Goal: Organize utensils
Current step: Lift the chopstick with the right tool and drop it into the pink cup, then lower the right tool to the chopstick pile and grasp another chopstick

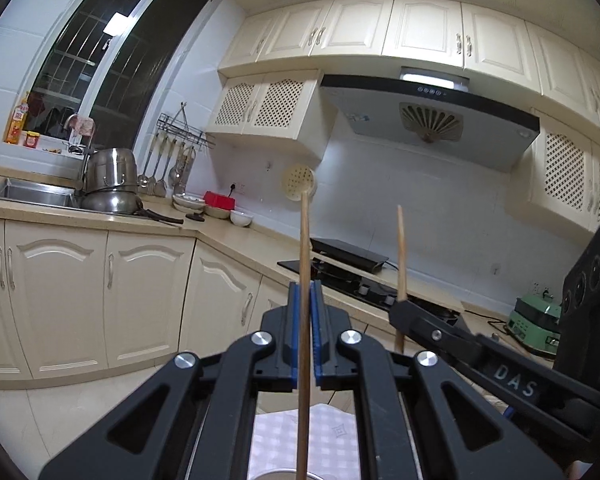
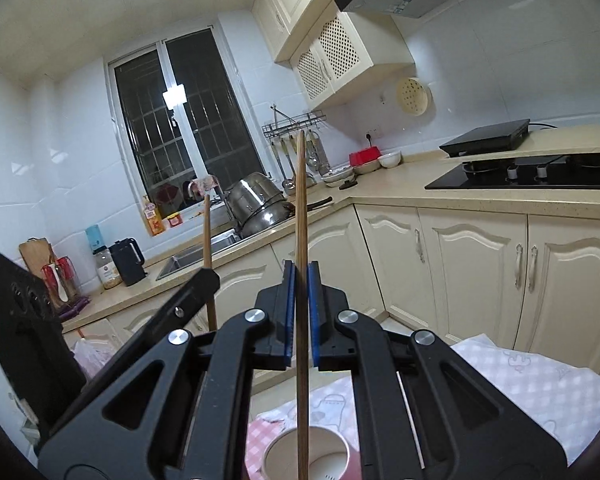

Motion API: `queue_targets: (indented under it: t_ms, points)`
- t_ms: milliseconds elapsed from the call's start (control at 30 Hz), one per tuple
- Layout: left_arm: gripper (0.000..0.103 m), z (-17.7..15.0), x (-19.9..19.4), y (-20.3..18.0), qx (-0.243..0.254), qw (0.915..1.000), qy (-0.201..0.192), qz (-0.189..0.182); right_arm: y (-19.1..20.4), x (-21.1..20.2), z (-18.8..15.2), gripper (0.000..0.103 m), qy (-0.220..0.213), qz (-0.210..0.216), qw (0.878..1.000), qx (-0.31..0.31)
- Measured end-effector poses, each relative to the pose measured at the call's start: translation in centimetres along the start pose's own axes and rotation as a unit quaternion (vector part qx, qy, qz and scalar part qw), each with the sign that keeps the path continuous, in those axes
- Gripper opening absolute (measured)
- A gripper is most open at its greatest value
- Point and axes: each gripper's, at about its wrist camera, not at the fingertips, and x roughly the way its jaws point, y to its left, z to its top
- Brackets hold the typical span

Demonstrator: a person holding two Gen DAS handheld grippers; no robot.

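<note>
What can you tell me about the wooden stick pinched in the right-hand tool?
The chopstick is a thin, plain, light-brown wooden rod, standing nearly upright. The right gripper clamps it mid-length between blue pads. Its lower end points down into a round cup on checked cloth; whether it touches the cup is unclear.

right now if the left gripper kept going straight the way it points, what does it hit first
Nothing close: the left gripper, shut on a chopstick, points across open floor toward the corner countertop and tiled wall. Depth is unclear.
</note>
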Motion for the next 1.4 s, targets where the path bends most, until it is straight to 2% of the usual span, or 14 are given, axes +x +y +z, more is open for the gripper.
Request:
queue_targets:
  t_ms: [167,333,400,433,467,500,533,567,600,633,667,767,1033,1400]
  points:
    - [0.005,-1.8,1.0,0.8,0.005,0.9999,0.005,0.008,-0.7,1.2,-1.5,0.007,0.006,-0.005,1.0,0.006]
    - [0.005,-3.0,1.4,1.2,0.012,0.9997,0.015,0.013,-1.1,1.9,-3.0,0.007,0.033,-0.014,0.999,0.007]
    - [0.007,-3.3,1.2,1.3,0.018,0.9996,0.018,0.016,-1.2,1.6,-3.5,0.008,0.046,-0.019,0.999,0.007]
    - [0.013,-3.3,1.1,1.4,0.021,0.9994,0.021,0.016,-1.2,1.4,-3.7,0.008,0.051,-0.019,0.999,0.007]
    - [0.02,-3.4,0.9,1.4,0.022,0.9994,0.023,0.016,-1.2,1.2,-3.8,0.012,0.055,-0.021,0.998,0.006]
    - [0.035,-3.3,0.4,1.5,0.022,0.9994,0.021,0.019,-1.3,0.8,-3.9,0.026,0.06,-0.032,0.998,0.004]
    - [0.044,-3.2,-0.2,1.8,0.018,0.9995,0.017,0.022,-1.5,0.5,-3.9,0.033,0.061,-0.041,0.997,0.007]
    - [0.049,-3.0,-0.8,2.0,0.013,0.9996,0.014,0.023,-1.9,0.0,-3.9,0.052,0.061,-0.05,0.997,0.015]
    - [0.066,-2.9,-1.3,2.3,0.009,0.9996,0.013,0.024,-2.2,-0.2,-3.9,0.071,0.061,-0.054,0.996,0.023]
    - [0.079,-2.7,-1.8,2.5,0.008,0.9995,0.011,0.027,-2.7,-0.9,-3.9,0.079,0.058,-0.054,0.996,0.034]
    - [0.083,-2.5,-2.6,2.7,0.007,0.9993,0.006,0.035,-3.0,-1.4,-3.9,0.087,0.056,-0.054,0.996,0.038]
    - [0.093,-2.0,-3.9,2.7,0.014,0.9988,0.01,0.046,-3.3,-2.8,-3.7,0.096,0.055,-0.067,0.995,0.041]
    - [0.098,-1.6,-7.1,1.9,0.026,0.9971,0.04,0.059,-3.9,-6.3,-3.5,0.097,0.063,-0.102,0.991,0.054]
    - [0.098,-1.5,-10.7,0.1,0.076,0.9883,0.088,0.098,-4.5,-11.1,-3.7,0.097,0.095,-0.158,0.982,0.047]
